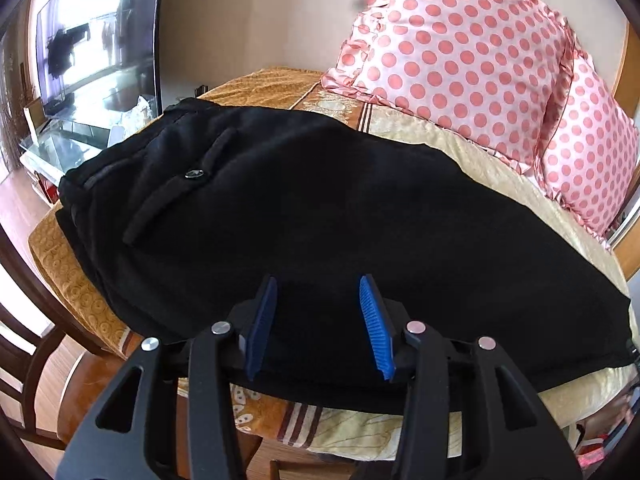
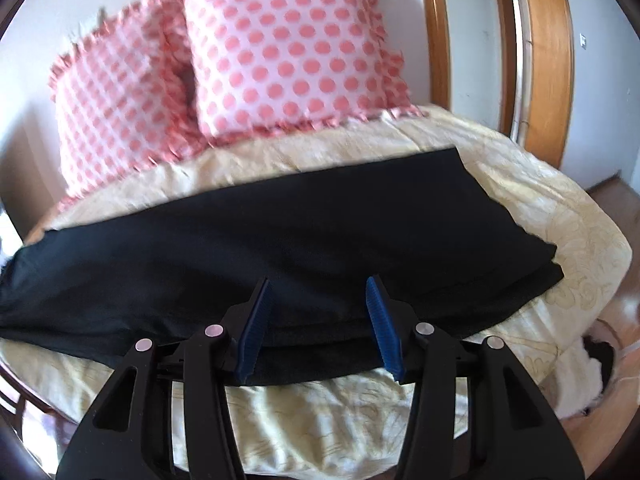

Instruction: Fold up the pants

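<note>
Black pants (image 1: 312,216) lie flat across the bed, folded lengthwise, with the waistband and a buttoned back pocket (image 1: 194,174) at the left end. In the right wrist view the leg ends of the pants (image 2: 280,240) lie stacked toward the right. My left gripper (image 1: 318,284) hovers open over the near edge of the pants, nothing between its blue pads (image 1: 376,332). My right gripper (image 2: 320,286) is also open above the near edge of the legs, its pads (image 2: 384,328) apart and clear of the cloth.
Two pink polka-dot pillows (image 1: 460,52) (image 2: 288,48) lean at the back of the bed. The bed has a cream and gold cover (image 2: 360,400). A television (image 1: 92,40) on a glass stand is at the left, a wooden door frame (image 2: 548,60) at the right.
</note>
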{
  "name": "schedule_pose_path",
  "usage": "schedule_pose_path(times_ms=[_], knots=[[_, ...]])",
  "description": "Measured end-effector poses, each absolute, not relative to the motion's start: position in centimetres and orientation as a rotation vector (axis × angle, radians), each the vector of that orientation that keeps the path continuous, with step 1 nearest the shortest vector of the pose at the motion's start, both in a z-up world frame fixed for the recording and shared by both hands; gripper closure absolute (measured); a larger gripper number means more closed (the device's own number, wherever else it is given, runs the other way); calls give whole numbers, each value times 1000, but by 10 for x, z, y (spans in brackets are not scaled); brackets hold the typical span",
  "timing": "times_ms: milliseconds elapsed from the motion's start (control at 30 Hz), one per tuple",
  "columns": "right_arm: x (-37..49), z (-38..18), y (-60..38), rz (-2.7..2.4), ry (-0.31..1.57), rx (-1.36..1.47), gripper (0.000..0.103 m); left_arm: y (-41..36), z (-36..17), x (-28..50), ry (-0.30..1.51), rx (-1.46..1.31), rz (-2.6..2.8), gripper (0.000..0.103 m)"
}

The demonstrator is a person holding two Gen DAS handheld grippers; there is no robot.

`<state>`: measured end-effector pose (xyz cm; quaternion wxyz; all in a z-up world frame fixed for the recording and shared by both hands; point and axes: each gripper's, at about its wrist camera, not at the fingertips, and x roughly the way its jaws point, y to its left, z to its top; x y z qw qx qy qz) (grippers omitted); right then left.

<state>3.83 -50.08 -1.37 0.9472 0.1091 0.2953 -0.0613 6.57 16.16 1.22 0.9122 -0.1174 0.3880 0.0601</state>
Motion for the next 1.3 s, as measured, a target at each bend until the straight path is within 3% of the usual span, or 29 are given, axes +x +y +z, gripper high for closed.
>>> schedule_pose_path(times_ms=[67, 133, 200, 333, 533, 933, 1000, 1133, 1267, 1300], knots=[[37, -7, -495, -160, 581, 154, 51, 160, 12, 65, 803, -228, 125, 58], [36, -3, -502, -259, 572, 135, 38, 160, 10, 65, 807, -220, 123, 58], [32, -2, -520, -318, 564, 184, 35, 162, 8, 62, 799, -222, 113, 58], [24, -7, -563, -457, 588, 253, 35, 166, 9, 61, 791, -248, 98, 57], [13, -24, -608, -577, 634, 336, 35, 158, 9, 63, 792, -224, 96, 47], [7, -32, -602, -387, 602, 489, 34, 149, 8, 66, 791, -178, 99, 37], [9, -32, -603, -364, 584, 517, 35, 149, 8, 66, 792, -177, 97, 36], [12, -34, -613, -407, 556, 574, 48, 150, 8, 66, 788, -176, 91, 35], [18, -34, -616, -440, 546, 610, 50, 149, 8, 66, 788, -171, 88, 34], [20, -34, -616, -450, 548, 606, 56, 149, 8, 66, 788, -172, 86, 34]])
